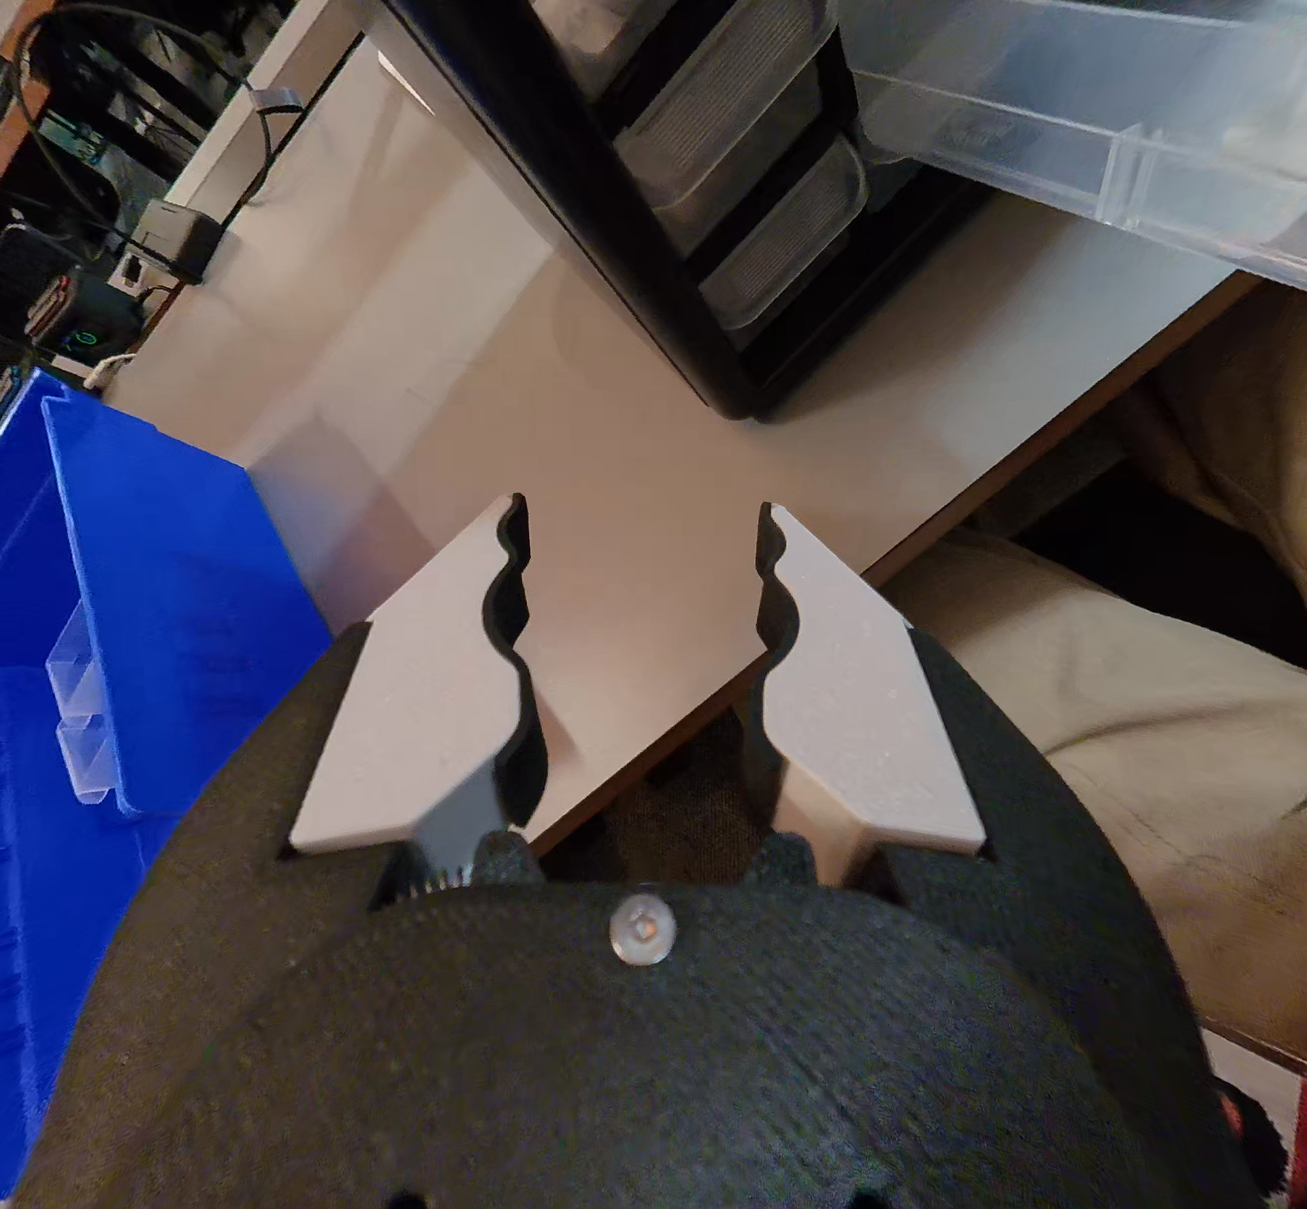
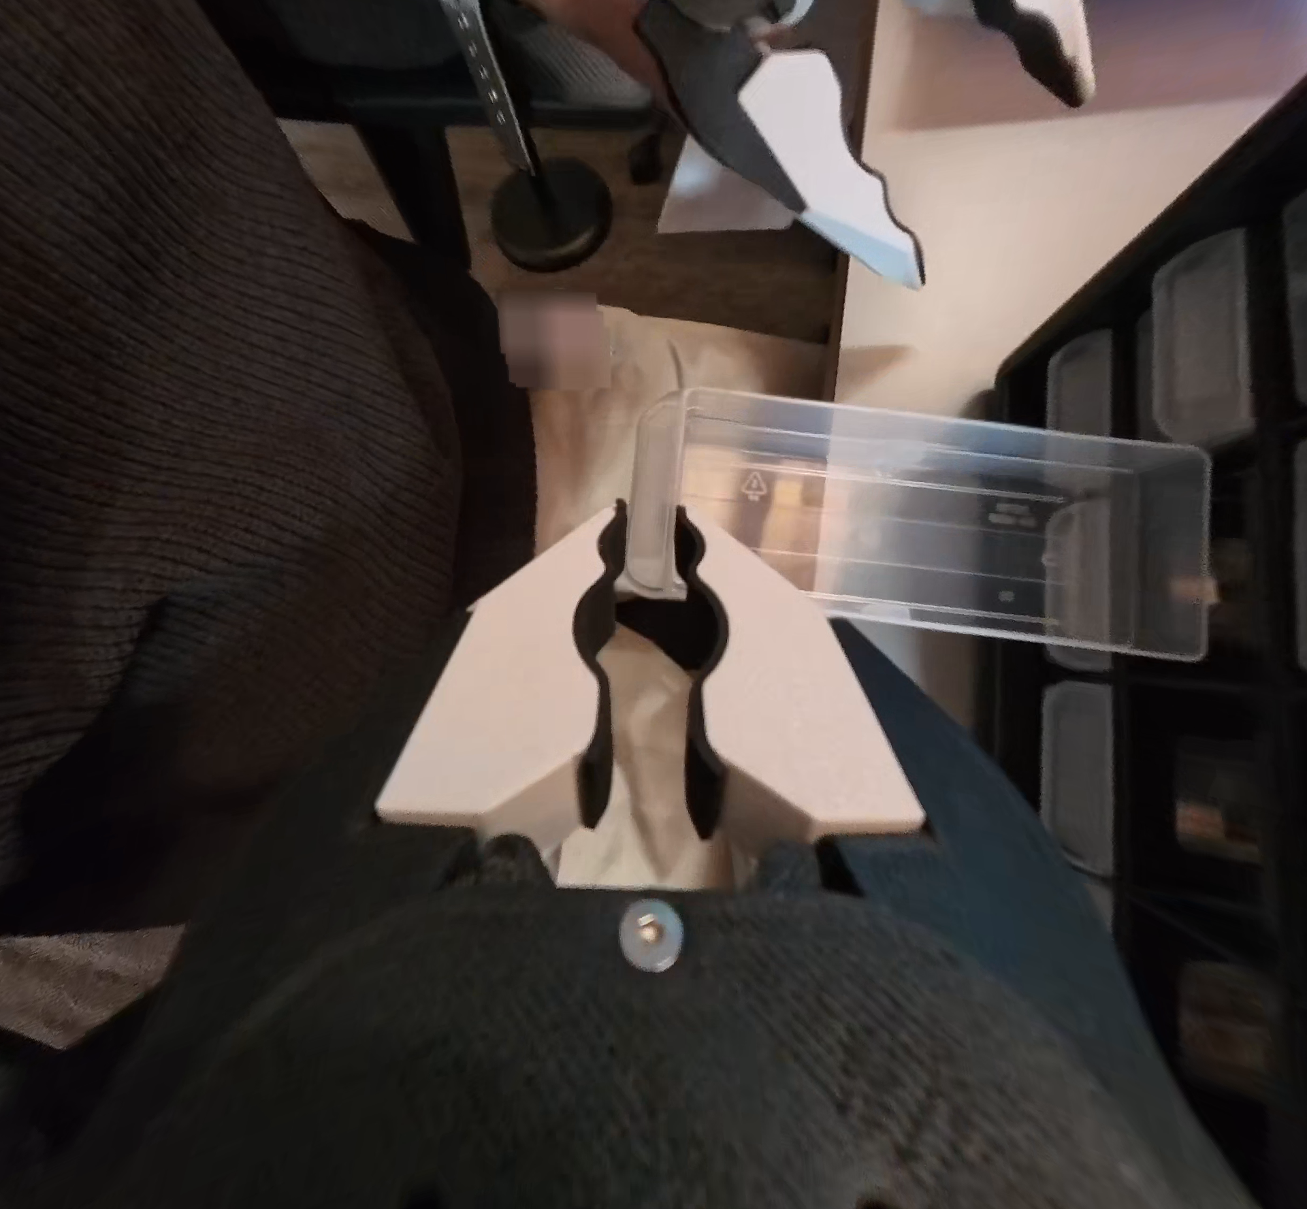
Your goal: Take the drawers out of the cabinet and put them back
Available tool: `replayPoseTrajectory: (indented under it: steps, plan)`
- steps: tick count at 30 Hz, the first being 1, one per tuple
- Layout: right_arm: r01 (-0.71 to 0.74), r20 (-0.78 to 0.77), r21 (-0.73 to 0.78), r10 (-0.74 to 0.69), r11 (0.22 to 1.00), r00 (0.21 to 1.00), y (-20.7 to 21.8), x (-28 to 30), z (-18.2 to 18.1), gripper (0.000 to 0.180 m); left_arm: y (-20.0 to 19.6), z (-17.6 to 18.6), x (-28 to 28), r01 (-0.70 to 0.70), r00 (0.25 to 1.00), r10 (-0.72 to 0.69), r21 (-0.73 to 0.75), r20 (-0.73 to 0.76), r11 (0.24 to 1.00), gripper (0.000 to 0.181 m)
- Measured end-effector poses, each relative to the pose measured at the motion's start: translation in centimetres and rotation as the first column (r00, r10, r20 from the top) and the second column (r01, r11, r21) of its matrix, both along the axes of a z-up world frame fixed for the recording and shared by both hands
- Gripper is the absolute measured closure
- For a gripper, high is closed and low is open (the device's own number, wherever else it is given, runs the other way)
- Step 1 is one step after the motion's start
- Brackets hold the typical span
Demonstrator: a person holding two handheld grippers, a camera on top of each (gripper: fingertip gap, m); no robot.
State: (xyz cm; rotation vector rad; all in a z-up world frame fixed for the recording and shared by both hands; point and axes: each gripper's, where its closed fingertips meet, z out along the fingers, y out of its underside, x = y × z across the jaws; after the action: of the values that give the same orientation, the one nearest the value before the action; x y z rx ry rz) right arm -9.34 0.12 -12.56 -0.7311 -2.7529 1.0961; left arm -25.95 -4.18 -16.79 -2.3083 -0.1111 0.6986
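A black cabinet (image 1: 537, 135) with several clear drawers stands on the white table (image 1: 438, 354); it also shows at the right of the right wrist view (image 2: 1202, 609). My right gripper (image 2: 652, 517) is shut on the front handle of a clear drawer (image 2: 955, 531), held in the air, out of the cabinet and in front of it. The same drawer shows at the upper right of the left wrist view (image 1: 1075, 114). My left gripper (image 1: 642, 510) is open and empty above the table's front edge; it also shows at the top of the right wrist view (image 2: 990, 185).
A blue plastic bin (image 1: 141, 609) stands at the left with clear divider pieces on its wall. Cables and dark devices (image 1: 170, 234) lie at the table's far left end. A person's beige trousers (image 1: 1131, 715) and dark knitted sleeve (image 2: 177, 397) are close by.
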Motion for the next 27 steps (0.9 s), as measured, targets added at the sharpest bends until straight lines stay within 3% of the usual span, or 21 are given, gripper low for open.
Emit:
replayPoseTrajectory:
  steps: [8, 27]
  plan:
    - [0.0, 0.01, -0.088, 0.0, 0.996, 1.0, -0.1, -0.1, 1.6, 0.168, 0.2, -0.8, 0.2, 0.007, 0.999, -0.007, 0.0, 0.045, 1.0, 0.116]
    - [-0.011, 0.041, -0.078, 0.014, 0.997, 0.999, 0.2, -0.1, 2.6, 0.168, 0.6, -1.6, 0.7, 0.031, 0.996, -0.032, 0.009, 0.085, 0.999, 0.116]
